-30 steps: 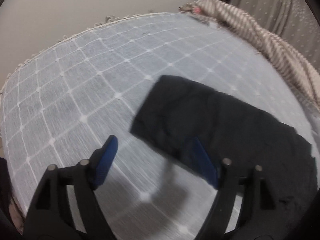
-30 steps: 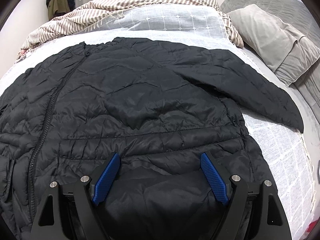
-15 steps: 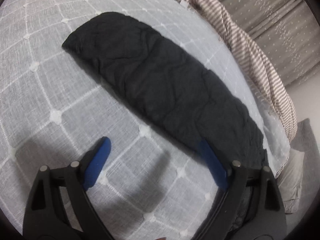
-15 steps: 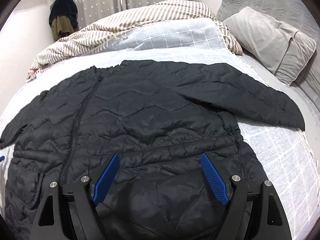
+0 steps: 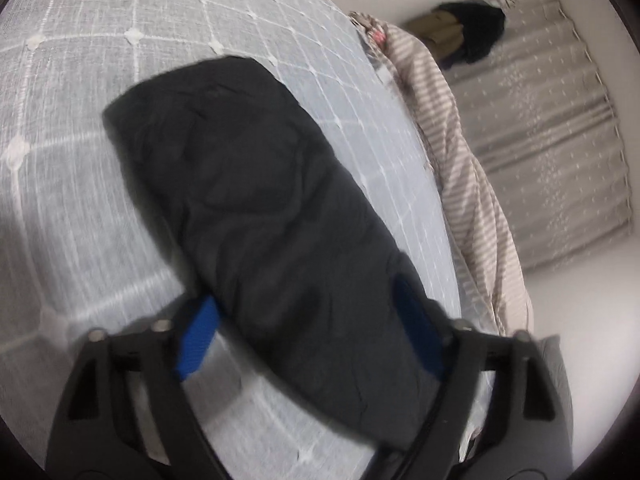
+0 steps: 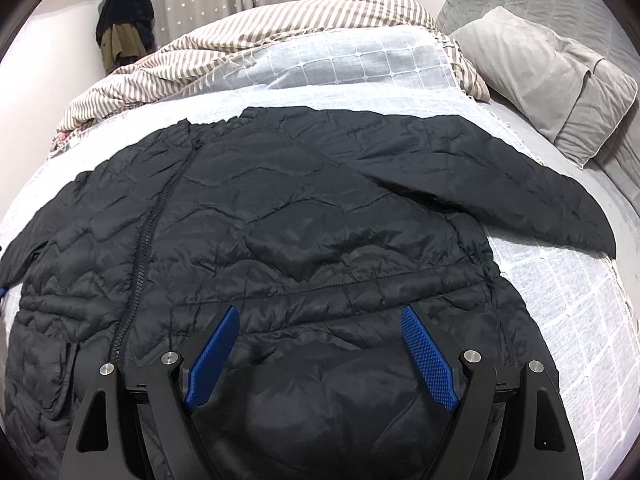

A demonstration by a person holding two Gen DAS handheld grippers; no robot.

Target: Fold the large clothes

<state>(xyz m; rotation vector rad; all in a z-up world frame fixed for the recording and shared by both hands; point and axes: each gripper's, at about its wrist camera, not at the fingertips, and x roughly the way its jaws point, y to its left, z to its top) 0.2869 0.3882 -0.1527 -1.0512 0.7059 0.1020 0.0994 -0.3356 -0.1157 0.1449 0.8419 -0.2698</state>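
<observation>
A black quilted jacket lies spread flat, zip side up, on the white checked bedspread. Its one sleeve reaches out to the right. The other sleeve shows in the blurred left wrist view and runs between the fingers of my left gripper. Those jaws are closing around the sleeve, and the blue pads do not clearly press on it. My right gripper hovers open over the jacket's lower part, with nothing held between its fingers.
A striped duvet is bunched at the far side of the bed, also as the striped duvet beside the sleeve. Grey pillows lie at the far right. Dark clothes hang by the dotted curtain.
The left gripper has rolled and dropped toward the sleeve, which now lies between its jaws; the jaws widened, then narrowed. The right gripper's view has tilted up a little and stays over the jacket.
</observation>
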